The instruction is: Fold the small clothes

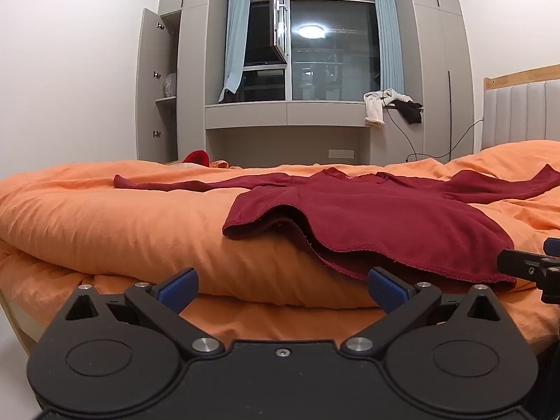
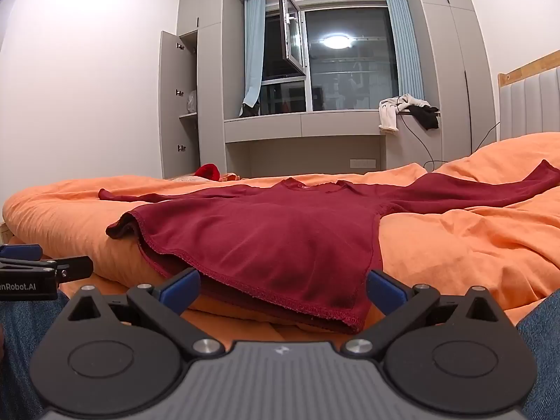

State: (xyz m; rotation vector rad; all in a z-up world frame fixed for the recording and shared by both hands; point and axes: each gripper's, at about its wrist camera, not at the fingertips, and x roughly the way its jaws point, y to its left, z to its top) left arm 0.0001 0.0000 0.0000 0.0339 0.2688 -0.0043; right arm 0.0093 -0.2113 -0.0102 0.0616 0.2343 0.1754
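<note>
Orange bed carries a spread maroon shirt, hem at its near edge; left gripper and right gripper gape wide, empty—pinch both hem layers together.

My left black two-finger gripper with blue pads is level, jaws spread wide, holding nothing. My right black and grey blue-padded gripper sits just beside it, level, equally wide, empty.
</note>
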